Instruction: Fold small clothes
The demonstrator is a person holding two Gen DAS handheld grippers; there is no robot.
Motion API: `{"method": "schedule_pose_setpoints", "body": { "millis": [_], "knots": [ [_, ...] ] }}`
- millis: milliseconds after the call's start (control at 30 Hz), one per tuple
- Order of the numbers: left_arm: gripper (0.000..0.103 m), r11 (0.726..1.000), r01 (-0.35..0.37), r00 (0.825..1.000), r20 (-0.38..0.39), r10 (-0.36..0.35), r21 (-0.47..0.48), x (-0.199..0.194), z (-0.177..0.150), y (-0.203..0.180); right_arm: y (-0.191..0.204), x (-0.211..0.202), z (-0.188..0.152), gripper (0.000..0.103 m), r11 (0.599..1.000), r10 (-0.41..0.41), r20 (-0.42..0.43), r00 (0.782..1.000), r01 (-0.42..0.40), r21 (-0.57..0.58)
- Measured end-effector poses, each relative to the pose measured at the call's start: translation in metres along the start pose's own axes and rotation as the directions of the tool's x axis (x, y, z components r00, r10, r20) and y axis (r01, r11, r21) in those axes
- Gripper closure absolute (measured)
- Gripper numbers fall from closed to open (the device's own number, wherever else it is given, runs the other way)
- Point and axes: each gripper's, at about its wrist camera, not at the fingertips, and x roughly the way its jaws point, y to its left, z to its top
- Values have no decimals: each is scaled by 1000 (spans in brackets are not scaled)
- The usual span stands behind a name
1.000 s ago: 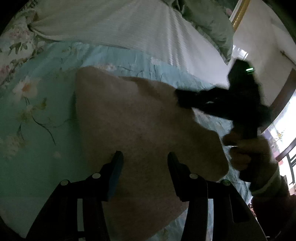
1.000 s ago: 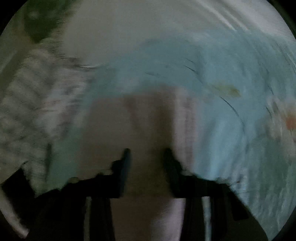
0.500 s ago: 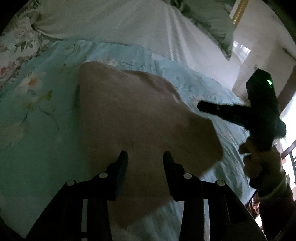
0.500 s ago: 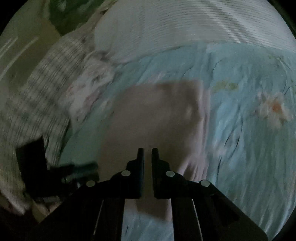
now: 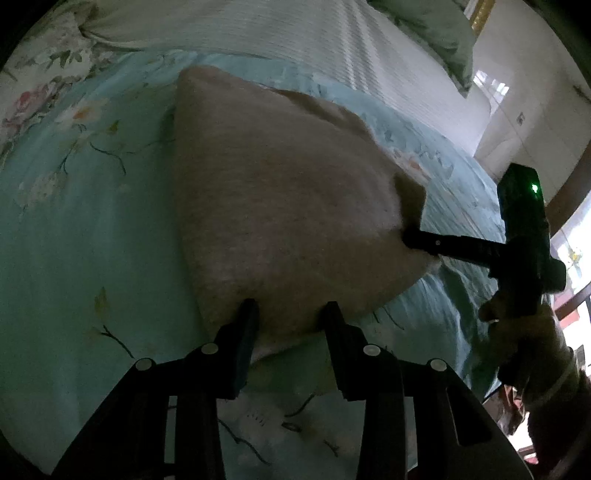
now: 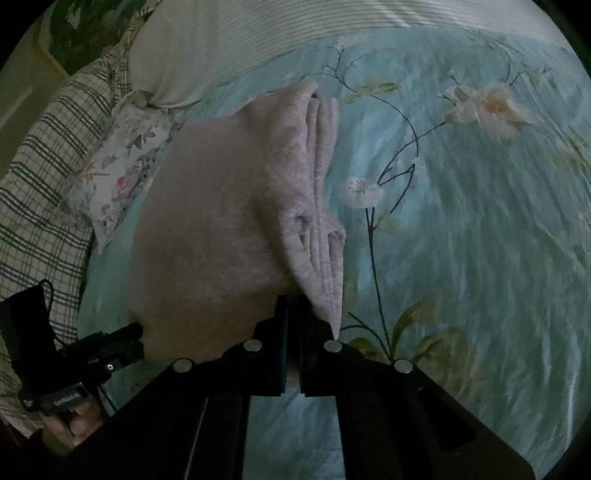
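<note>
One pinkish-beige garment [image 5: 280, 206] [image 6: 221, 229] sits on the bed, on a teal floral bedsheet [image 5: 81, 236] [image 6: 480, 229], and it's already folded into layers; you can see the stacked edges along its right side in the right wrist view. Lighting is dim, so what kind of clothing it is I honestly can't tell.

Right hand-held gripper [image 6: 292, 306] [image 5: 408, 236] has its fingers pressed together, pinching the garment's near edge, with the fabric draping over the tips. Left hand-held gripper [image 5: 290, 310] [image 6: 135, 338] is spread apart, fingers at the garment's near edge on either side of it, not clamping anything.

Farther out there's a white striped cover [image 5: 258, 26] [image 6: 258, 33], a floral pillow [image 6: 122, 166], and a plaid cloth [image 6: 40, 177] cut off at the left edge.
</note>
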Motion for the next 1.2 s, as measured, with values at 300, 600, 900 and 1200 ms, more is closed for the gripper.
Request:
{"method": "schedule_pose_setpoints", "body": {
  "millis": [300, 600, 900, 1200],
  "knots": [
    [62, 999, -32, 999, -9, 32, -13, -9, -2, -9, 20, -12, -8, 98, 997, -71, -11, 997, 70, -45],
    [41, 986, -165, 986, -12, 165, -17, -41, -2, -16, 40, -51, -26, 59, 991, -103, 2, 995, 102, -88],
    [21, 948, -317, 948, -9, 317, -4, -60, -7, -17, 50, -79, -56, 33, 984, -129, 19, 991, 130, -125],
    [21, 871, -488, 873, 31, 487, 47, -72, -22, -23, 62, -93, -71, 27, 969, -167, -2, 986, 164, -185]
  ]
}}
